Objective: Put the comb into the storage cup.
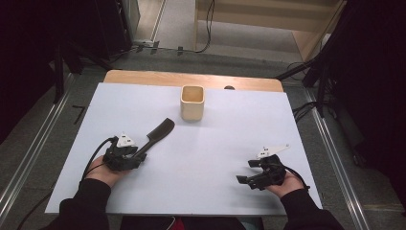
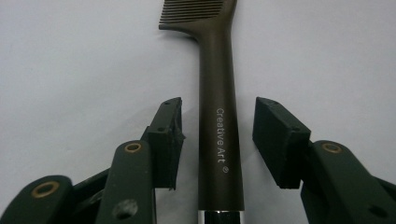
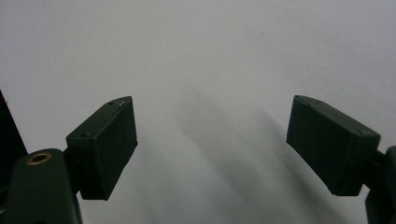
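My left tongs (image 2: 218, 137) straddle the dark comb's (image 2: 218, 116) handle near the worktop's left edge, pads not yet touching, right tongs (image 3: 212, 144) released near the right edge, so I centre the handle before clenching evenly.

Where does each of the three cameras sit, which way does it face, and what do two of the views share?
High view: above the person's side of the table, looking forward and down; forearms, hands, left gripper and right gripper show, plus a wooden cup.
Left gripper view: rides the left gripper, looking along its jaws, which straddle the comb handle with gaps either side.
Right gripper view: rides the right gripper, open jaws facing bare white tabletop.
Shared: the comb shows in the high and left gripper views.
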{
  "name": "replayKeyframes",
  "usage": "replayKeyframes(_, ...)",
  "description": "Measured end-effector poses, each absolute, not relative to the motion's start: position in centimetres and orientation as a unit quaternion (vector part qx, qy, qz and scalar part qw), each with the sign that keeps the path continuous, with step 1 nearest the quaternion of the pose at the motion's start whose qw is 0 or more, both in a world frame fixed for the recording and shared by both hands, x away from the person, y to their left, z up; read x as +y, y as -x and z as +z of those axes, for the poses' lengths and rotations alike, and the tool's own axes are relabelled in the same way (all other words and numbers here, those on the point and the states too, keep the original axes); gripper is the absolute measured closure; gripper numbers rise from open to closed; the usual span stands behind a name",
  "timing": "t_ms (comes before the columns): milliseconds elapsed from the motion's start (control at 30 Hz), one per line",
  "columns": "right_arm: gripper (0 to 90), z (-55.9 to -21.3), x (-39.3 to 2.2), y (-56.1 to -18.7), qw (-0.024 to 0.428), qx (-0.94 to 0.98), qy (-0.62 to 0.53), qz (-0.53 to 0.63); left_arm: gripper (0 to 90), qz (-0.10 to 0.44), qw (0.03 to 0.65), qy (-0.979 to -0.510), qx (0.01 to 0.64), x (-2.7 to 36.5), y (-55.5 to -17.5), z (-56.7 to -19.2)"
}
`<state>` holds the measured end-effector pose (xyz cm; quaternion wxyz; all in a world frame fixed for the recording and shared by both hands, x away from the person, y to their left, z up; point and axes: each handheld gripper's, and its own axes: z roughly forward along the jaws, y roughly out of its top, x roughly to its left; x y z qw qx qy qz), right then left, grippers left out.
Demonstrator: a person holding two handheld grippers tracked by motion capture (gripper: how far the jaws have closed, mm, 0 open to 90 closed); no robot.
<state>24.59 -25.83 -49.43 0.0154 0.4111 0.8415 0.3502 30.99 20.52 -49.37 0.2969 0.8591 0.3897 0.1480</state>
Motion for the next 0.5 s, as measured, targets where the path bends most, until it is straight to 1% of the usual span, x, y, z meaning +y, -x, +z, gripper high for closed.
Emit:
replayKeyframes(267, 14.6, -49.47, -25.73, -24.61, 0.014, 0.843, -0.409, 0.349, 64.3, 0.147, 0.297, -0.859, 0.391, 20.27, -30.98, -49.35)
replayKeyframes(400, 14.6, -49.47, -25.73, -24.60, 0.014, 0.844, -0.407, 0.349, 71.2, 0.140, 0.302, -0.851, 0.405, 20.35, -31.15, -49.34)
replayKeyframes(500, 14.6, -49.47, -25.74, -24.60, 0.015, 0.844, -0.407, 0.350, 72.1, 0.138, 0.303, -0.850, 0.407, 20.41, -31.20, -49.33)
